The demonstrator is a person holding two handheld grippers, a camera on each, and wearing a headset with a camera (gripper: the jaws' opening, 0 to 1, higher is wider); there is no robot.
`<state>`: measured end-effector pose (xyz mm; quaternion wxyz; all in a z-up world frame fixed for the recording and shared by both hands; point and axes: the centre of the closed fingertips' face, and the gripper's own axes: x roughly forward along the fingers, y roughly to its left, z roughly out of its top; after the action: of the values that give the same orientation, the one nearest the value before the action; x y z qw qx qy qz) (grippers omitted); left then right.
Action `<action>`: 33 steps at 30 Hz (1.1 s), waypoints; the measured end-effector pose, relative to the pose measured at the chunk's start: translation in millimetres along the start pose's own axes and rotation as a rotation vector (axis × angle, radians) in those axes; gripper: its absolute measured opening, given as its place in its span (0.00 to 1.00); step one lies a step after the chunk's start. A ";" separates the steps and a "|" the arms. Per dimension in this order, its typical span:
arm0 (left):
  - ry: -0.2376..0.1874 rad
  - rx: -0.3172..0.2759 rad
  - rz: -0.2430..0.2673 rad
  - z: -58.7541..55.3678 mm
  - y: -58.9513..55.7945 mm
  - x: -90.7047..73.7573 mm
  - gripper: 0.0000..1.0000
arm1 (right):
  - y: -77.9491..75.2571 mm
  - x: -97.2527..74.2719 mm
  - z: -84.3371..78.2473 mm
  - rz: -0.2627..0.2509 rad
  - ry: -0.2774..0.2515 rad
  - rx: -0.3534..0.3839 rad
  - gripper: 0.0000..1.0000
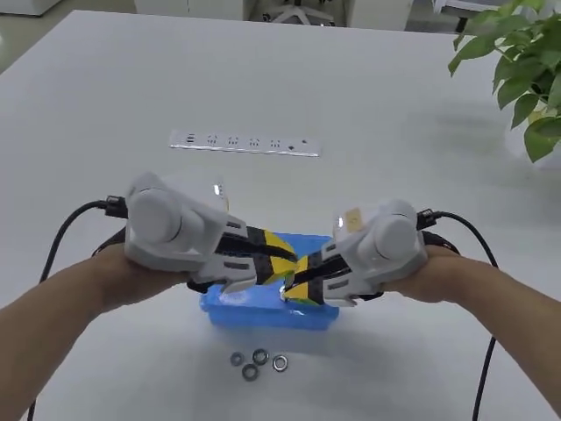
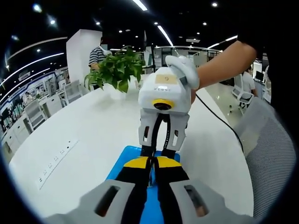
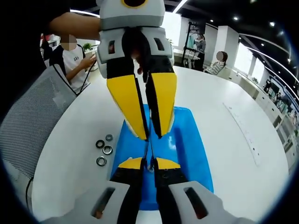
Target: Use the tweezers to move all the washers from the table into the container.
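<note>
Several metal washers lie in a loose cluster on the white table just in front of the blue container. They also show left of the container in the right gripper view, washers. My left gripper and right gripper meet tip to tip above the container. A thin silver pair of tweezers runs between them. The right gripper is shut on one end. The left gripper has its yellow jaws pressed together on the other end, left gripper.
A white power strip lies further back on the table. A green plant stands at the far right edge. A mesh chair is beside the table's near side. People sit and stand in the office behind.
</note>
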<state>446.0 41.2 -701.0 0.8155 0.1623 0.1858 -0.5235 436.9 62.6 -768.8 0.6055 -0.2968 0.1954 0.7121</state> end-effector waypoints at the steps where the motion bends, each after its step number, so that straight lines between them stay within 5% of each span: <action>1: 0.000 -0.001 -0.003 -0.3 -0.4 0.2 0.07 | -0.1 0.1 0.0 0.000 0.000 0.000 0.09; 13: 0.001 0.047 -0.024 5.9 -8.1 2.7 0.05 | -0.1 -2.4 0.0 -0.007 0.004 -0.008 0.11; 33: -0.014 0.031 -0.009 20.4 -11.3 -6.0 0.05 | 3.1 -16.5 11.7 -0.045 -0.015 0.041 0.20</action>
<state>436.1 32.0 -681.0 0.8119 0.1704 0.1728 -0.5309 433.2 57.2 -749.4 0.6290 -0.2830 0.1987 0.6963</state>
